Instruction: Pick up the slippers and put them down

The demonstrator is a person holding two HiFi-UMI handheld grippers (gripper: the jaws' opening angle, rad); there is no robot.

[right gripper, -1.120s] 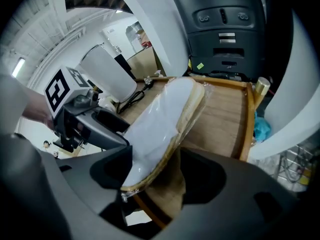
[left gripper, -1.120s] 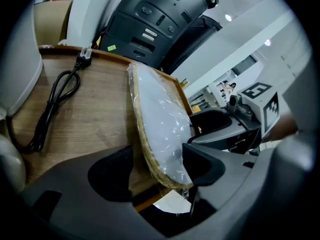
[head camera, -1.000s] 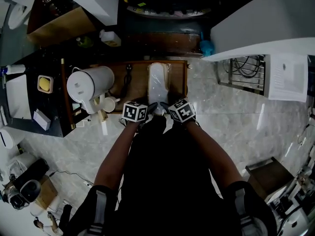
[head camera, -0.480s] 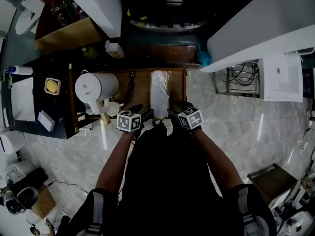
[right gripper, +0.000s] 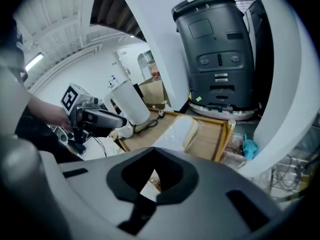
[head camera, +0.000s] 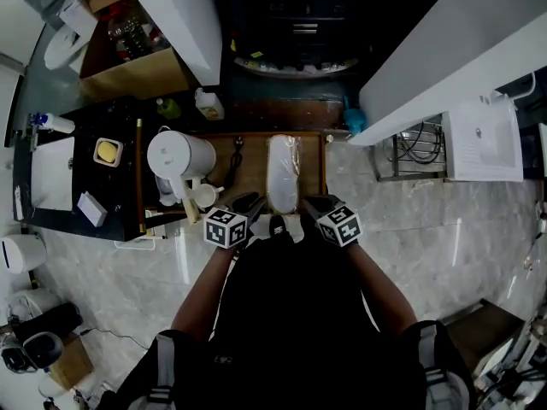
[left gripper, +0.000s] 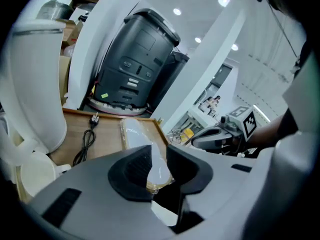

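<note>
A pair of white slippers (head camera: 283, 171) in clear wrap lies lengthwise on a wooden tray (head camera: 249, 152). My left gripper (head camera: 249, 203) is at the pack's near end. In the left gripper view the slippers (left gripper: 136, 133) run from the tray (left gripper: 107, 139) into the left gripper (left gripper: 159, 169); its jaws are closing, with the pack's tip pinched between the pads. My right gripper (head camera: 313, 205) is at the near right corner. In the right gripper view the right gripper (right gripper: 152, 176) is shut, with a sliver of wrap showing between its jaws and the slippers (right gripper: 180, 129) beyond.
On the tray's left stand a white kettle (head camera: 177, 155), a cup (head camera: 203, 196) and a black power cord (head camera: 236, 155). A dark machine (head camera: 291, 24) sits behind, between two slanted white panels (head camera: 184, 15). A wire rack (head camera: 414, 148) is on the right, over marble floor (head camera: 410, 229).
Both grippers have drawn slightly apart at the pack's near end, and their jaws have closed onto it. The head view has shifted, so the tray sits higher in the frame.
</note>
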